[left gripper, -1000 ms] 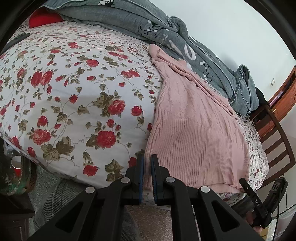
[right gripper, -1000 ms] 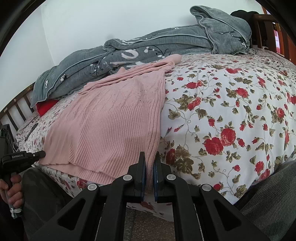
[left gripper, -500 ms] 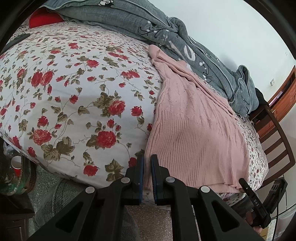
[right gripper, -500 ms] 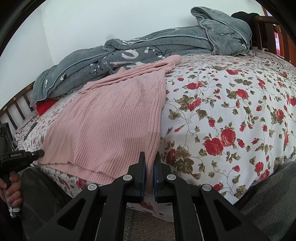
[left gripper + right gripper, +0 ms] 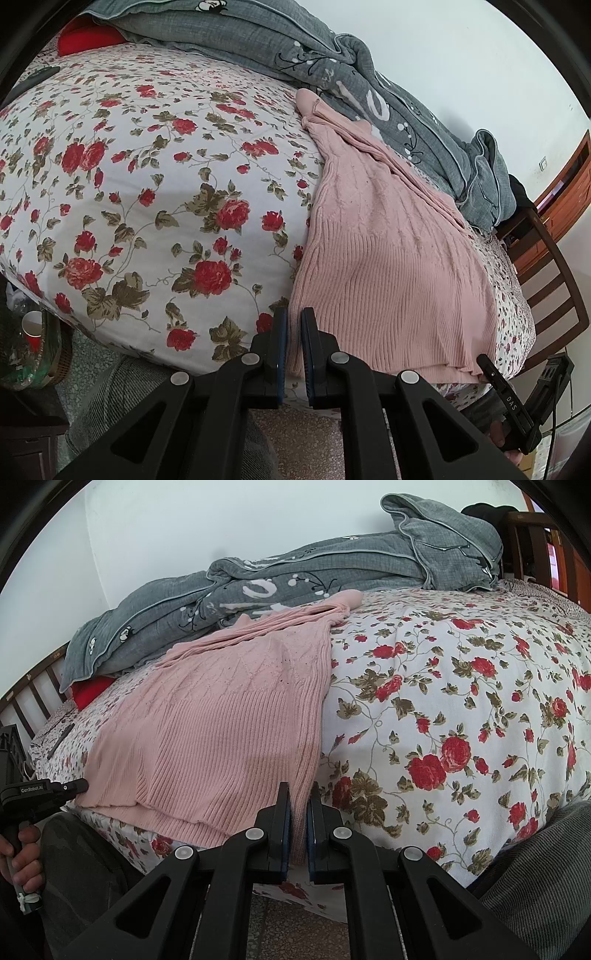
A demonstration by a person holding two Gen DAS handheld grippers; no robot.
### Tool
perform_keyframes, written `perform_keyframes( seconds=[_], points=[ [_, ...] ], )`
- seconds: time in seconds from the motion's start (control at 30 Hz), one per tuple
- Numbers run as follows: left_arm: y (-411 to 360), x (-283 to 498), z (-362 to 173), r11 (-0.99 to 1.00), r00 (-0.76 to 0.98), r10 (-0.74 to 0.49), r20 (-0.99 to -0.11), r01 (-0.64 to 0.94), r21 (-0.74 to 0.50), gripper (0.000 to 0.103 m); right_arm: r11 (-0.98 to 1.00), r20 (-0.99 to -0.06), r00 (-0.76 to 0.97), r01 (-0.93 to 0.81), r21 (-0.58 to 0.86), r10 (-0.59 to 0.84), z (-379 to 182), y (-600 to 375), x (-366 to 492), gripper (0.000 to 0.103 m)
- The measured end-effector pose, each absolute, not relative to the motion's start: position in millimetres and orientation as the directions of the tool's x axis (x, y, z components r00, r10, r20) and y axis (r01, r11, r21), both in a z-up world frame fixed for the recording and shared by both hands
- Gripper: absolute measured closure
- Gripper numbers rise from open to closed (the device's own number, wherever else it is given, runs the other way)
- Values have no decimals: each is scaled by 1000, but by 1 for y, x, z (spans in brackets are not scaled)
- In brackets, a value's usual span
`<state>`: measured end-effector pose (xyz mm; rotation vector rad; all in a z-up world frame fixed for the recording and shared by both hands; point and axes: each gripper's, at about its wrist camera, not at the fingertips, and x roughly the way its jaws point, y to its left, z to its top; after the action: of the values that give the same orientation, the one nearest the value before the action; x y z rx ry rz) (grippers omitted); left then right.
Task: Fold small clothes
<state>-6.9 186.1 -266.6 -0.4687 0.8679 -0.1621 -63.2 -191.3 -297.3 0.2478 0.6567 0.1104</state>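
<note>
A pink knitted sweater (image 5: 388, 258) (image 5: 221, 720) lies spread on a bed with a rose-print sheet (image 5: 147, 184) (image 5: 461, 701), its ribbed hem hanging over the near edge. My left gripper (image 5: 294, 314) is shut on the hem's left corner, with pink fabric pinched between its blue pads. My right gripper (image 5: 299, 790) is shut on the hem's right corner in the same way. From the right wrist, the left gripper (image 5: 70, 786) shows at the sweater's far corner, with a hand (image 5: 22, 853) on its handle. The right gripper's tip (image 5: 495, 376) shows in the left wrist view.
A crumpled grey quilt (image 5: 369, 92) (image 5: 332, 572) lies along the wall behind the sweater, with a red pillow (image 5: 88, 37) (image 5: 88, 692) beside it. A wooden slatted bed end (image 5: 554, 295) stands at one side. A person's trouser legs (image 5: 535, 886) press against the bed's edge.
</note>
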Motion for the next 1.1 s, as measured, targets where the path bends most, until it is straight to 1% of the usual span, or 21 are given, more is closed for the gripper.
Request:
perform_keyframes(
  seconds=[0.6,0.8,1.0,1.1],
  points=[
    [183,-8,-265,890,632,-331,-701,-36,-454,94,965,-590,787,-23,261,179,-297,-192,-63,97],
    [180,-3,-265,892,627,-344,-699,-15,-452,95,943,-590,775,-22,332,226,-297,-200,-61,96],
    [184,-5,-261,882,640,-359,-679,-5,-471,96,949,-591,776,-30,314,220,-294,-195,-63,97],
    [192,-10,-259,867,654,-365,-662,-20,-498,96,944,-571,785,-54,324,241,-285,-195,-67,98]
  ],
)
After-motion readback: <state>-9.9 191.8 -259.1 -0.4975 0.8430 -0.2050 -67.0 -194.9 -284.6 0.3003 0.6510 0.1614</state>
